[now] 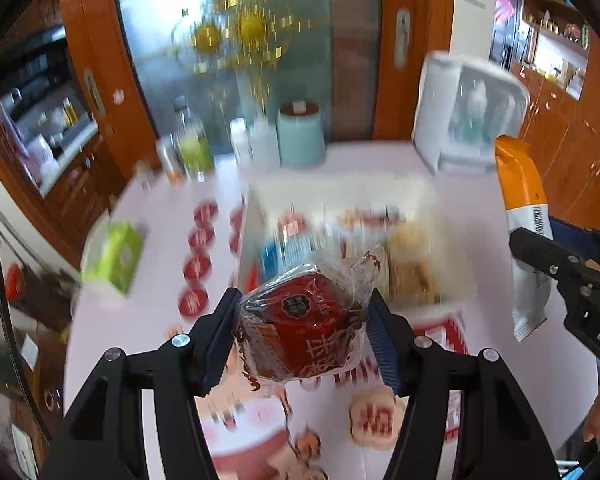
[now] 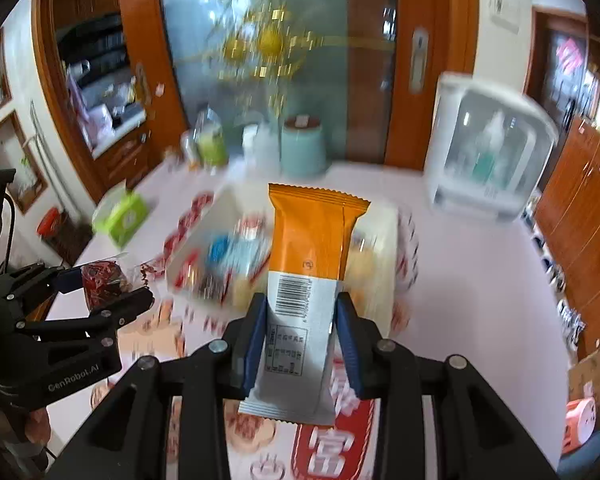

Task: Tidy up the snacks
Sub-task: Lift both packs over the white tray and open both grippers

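Note:
My left gripper [image 1: 302, 332] is shut on a red snack in a clear wrapper [image 1: 304, 328], held above the table just short of the white storage box [image 1: 452, 240]. The box holds several blurred snack packets. My right gripper [image 2: 300, 336] is shut on an orange and white snack bar packet [image 2: 312, 256], held upright in front of the same box [image 2: 388, 264]. In the right wrist view the left gripper [image 2: 100, 284] with its red snack [image 2: 100, 280] is at the left. In the left wrist view the right gripper [image 1: 536, 252] holds the orange packet [image 1: 520, 184] at the right.
A pink tablecloth with red prints [image 1: 160, 208] covers the table. A green tissue box [image 1: 114, 256] lies left. Bottles [image 1: 192, 144], a teal canister [image 1: 302, 136] and a white appliance [image 1: 468, 112] stand at the back. Wooden cabinets surround the table.

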Motion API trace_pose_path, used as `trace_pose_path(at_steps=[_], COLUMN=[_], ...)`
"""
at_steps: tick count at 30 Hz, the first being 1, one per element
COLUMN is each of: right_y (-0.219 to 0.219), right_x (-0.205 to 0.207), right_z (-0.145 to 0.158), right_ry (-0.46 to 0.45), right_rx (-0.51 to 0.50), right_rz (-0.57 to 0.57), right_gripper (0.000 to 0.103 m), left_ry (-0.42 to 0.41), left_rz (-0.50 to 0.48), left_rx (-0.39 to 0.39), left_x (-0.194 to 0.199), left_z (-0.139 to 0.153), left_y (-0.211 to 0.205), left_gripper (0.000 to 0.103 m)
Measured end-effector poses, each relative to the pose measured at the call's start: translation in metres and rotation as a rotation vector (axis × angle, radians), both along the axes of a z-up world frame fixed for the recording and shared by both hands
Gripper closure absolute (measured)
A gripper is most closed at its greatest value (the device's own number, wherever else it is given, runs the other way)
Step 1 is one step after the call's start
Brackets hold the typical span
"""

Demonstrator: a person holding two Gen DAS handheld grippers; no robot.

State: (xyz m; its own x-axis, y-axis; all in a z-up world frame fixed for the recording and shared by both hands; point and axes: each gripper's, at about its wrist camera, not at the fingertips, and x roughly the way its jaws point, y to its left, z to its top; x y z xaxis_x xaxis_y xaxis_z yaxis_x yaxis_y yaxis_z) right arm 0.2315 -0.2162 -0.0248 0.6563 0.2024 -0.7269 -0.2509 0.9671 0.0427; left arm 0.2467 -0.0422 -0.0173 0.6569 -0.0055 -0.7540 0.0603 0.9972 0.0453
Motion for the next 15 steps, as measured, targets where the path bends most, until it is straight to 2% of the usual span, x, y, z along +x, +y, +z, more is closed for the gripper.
trace_pose_path(at_steps=[3, 8, 12, 15], right_y=[-0.005, -0.009, -0.006, -0.006], right_x=[0.015, 0.041, 0.056, 0.065], right_z=[0.029, 0.056, 0.059, 0.052], right_ry=[-0.074, -0.146, -0.16, -0.148], right_rx=[0.012, 0.022, 0.015, 0.01], right_rz=[-0.024, -0.061, -0.068, -0.075], right_gripper=[0.068, 0.068, 0.067, 0.067], left_ry=[-0.063, -0.098, -0.099, -0.078], left_rz=[0.004, 0.019, 0.019, 0.014], left_rx=[0.031, 0.027, 0.012, 0.005], left_x=[0.019, 0.047, 0.064, 0.077], left_z=[0.023, 0.043, 0.041, 0.029], left_y=[-0.002, -0.001, -0.002, -0.004], left_gripper=[0.043, 0.042, 0.042, 0.042])
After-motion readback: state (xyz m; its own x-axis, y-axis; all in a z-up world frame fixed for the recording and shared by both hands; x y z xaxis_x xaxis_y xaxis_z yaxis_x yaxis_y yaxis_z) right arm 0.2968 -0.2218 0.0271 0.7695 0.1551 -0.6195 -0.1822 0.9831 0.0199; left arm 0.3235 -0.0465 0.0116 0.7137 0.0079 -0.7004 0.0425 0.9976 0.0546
